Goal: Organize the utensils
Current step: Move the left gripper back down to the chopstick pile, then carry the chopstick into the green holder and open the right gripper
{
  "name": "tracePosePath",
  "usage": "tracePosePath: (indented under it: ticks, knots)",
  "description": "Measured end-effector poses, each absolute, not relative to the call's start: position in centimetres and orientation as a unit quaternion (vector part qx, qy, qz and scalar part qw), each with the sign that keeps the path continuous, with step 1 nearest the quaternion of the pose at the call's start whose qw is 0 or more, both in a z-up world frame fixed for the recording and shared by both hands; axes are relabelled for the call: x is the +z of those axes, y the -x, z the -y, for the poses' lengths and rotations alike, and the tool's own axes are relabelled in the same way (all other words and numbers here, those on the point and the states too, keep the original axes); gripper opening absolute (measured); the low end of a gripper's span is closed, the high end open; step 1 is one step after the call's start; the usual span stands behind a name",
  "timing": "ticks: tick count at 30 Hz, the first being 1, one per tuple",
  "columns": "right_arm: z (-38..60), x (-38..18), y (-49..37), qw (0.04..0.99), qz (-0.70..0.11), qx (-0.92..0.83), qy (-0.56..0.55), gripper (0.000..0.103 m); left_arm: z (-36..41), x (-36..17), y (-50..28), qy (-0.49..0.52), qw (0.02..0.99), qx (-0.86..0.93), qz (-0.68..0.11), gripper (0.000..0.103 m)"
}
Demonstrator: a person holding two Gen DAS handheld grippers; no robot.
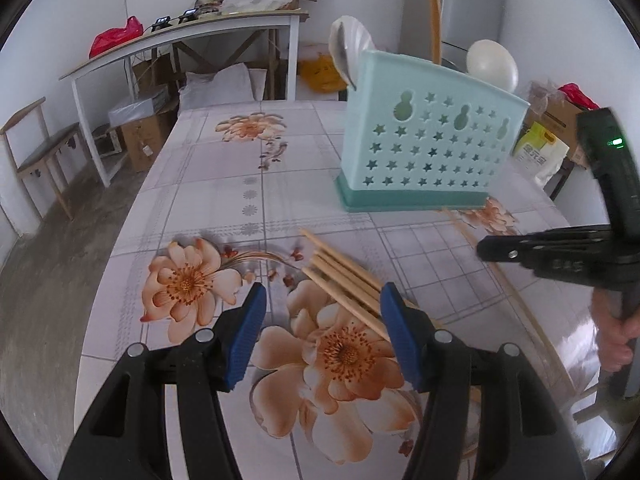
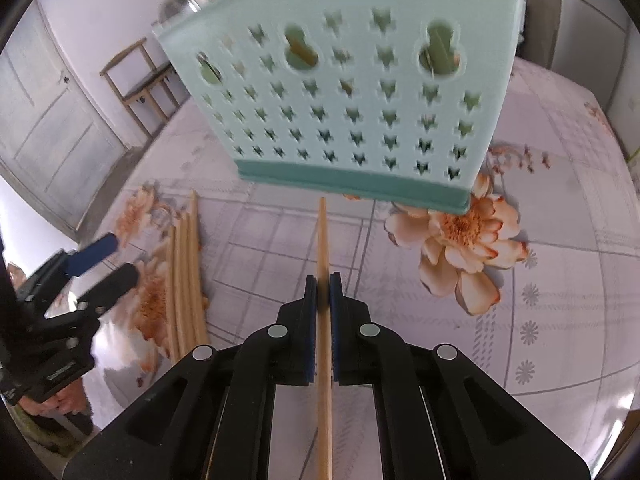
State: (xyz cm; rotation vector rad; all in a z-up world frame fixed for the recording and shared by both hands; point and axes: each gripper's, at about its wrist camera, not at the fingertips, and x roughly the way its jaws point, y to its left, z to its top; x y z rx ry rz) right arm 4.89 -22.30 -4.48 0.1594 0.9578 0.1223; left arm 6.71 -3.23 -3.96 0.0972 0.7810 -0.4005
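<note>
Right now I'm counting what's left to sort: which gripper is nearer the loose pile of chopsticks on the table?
Left. The left gripper hangs open right over the chopstick pile, one pad beside it. The right gripper, off to the side, is shut on a single chopstick.

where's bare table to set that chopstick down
Free: the tablecloth right of the right gripper, below the utensil holder. Also the far-left stretch past the holder in the left wrist view. Crowded: the loose chopstick pile, where the open left gripper hovers.
</note>
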Motion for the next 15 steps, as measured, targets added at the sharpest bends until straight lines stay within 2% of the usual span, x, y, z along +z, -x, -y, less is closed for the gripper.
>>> tracePosePath:
  ticks: [15]
  knots:
    - [23.8,5.0,-0.5,0.937,-0.326,0.079,-0.097,0.004,3.7,-4.1,-7.4,-0.049,0.9,-0.193,-0.388,0.057]
